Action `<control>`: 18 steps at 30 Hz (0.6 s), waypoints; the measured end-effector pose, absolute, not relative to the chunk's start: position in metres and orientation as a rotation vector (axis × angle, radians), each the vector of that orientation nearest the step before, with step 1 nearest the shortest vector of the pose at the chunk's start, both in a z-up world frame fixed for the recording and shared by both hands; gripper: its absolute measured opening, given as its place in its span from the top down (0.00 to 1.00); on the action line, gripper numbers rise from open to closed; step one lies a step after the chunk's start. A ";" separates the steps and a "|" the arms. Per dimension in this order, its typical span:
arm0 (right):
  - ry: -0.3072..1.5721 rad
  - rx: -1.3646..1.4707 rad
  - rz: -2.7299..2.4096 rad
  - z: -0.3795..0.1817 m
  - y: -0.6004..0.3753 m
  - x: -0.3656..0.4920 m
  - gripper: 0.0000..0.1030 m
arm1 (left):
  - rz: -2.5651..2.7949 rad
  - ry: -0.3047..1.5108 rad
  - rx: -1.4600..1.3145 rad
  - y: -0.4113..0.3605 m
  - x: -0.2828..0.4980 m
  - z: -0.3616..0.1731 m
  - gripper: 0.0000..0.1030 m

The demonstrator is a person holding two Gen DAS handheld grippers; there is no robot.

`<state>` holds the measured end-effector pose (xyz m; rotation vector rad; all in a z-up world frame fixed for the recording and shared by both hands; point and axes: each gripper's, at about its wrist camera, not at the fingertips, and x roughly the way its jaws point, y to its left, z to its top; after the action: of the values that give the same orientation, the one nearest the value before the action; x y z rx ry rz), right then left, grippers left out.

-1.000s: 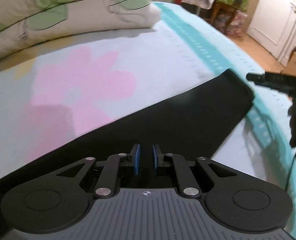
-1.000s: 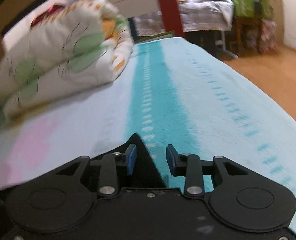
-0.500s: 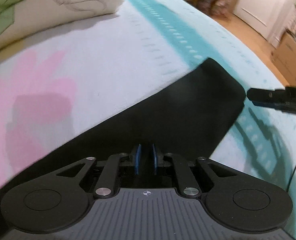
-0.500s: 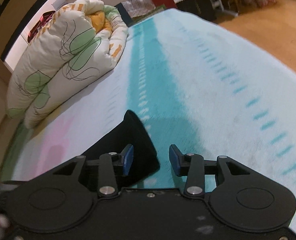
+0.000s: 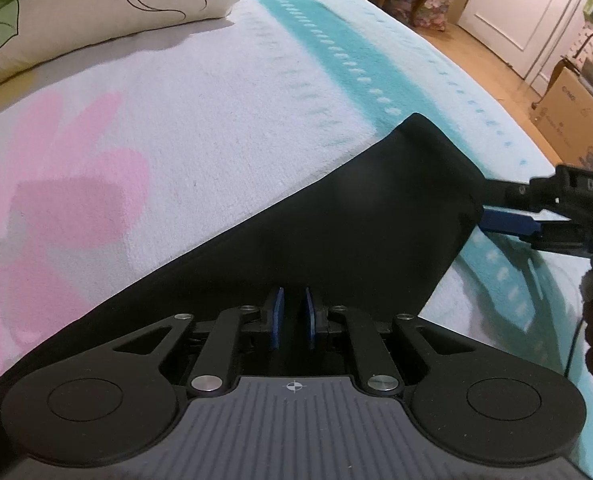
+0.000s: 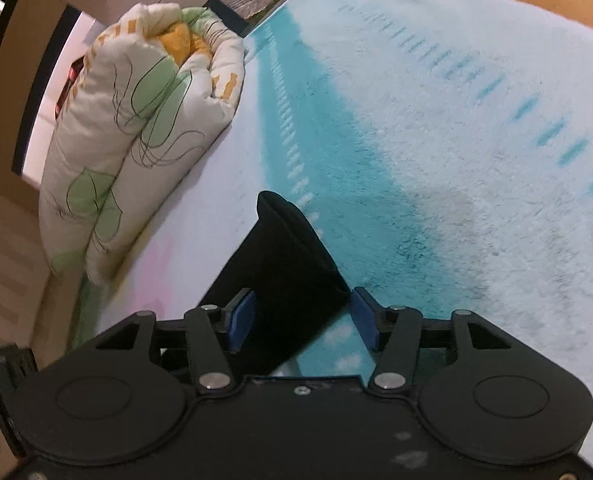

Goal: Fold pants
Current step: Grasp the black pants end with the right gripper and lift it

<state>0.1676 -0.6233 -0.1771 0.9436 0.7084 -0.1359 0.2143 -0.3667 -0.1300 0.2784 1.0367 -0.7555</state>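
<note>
Black pants (image 5: 336,220) lie in a long band across the bed. My left gripper (image 5: 294,312) sits low on the cloth near the band's middle. Its blue pads stand a narrow gap apart with dark fabric pinched between them, so it is shut on the pants. The far end of the pants (image 6: 288,256) reaches between the pads of my right gripper (image 6: 302,320), whose jaws are opening and stand wide, not pressing the cloth. In the left wrist view, the right gripper (image 5: 496,204) comes in from the right edge, one finger above and one below the hem.
A rolled quilt with a leaf print (image 5: 96,8) (image 6: 136,120) lies at the head of the bed. The bedspread (image 5: 216,92) has a pink flower and a teal stripe. Past the bed's right edge are wooden floor, a cardboard box (image 5: 576,108) and a white door (image 5: 516,8).
The right gripper has rolled, sunk to the end of the pants and widened its jaws around the hem. The left gripper carried the cloth across the bed, then held still.
</note>
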 end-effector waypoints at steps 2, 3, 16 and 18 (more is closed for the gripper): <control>0.706 0.948 -0.145 -0.177 -0.623 0.169 0.41 | -0.756 1.034 0.281 -0.366 0.214 -0.130 0.87; 0.703 0.952 -0.149 -0.177 -0.623 0.169 0.41 | -0.756 1.036 0.277 -0.366 0.215 -0.130 0.87; 0.632 0.980 -0.166 -0.183 -0.621 0.182 0.40 | -0.766 1.044 0.266 -0.363 0.216 -0.130 0.87; 0.632 0.953 -0.170 -0.181 -0.618 0.184 0.44 | -0.768 1.047 0.262 -0.363 0.217 -0.130 0.87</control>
<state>0.1836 -0.6177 -0.1813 0.9534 0.6320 -0.1701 0.2169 -0.3626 -0.1301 0.2617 1.0469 -0.7676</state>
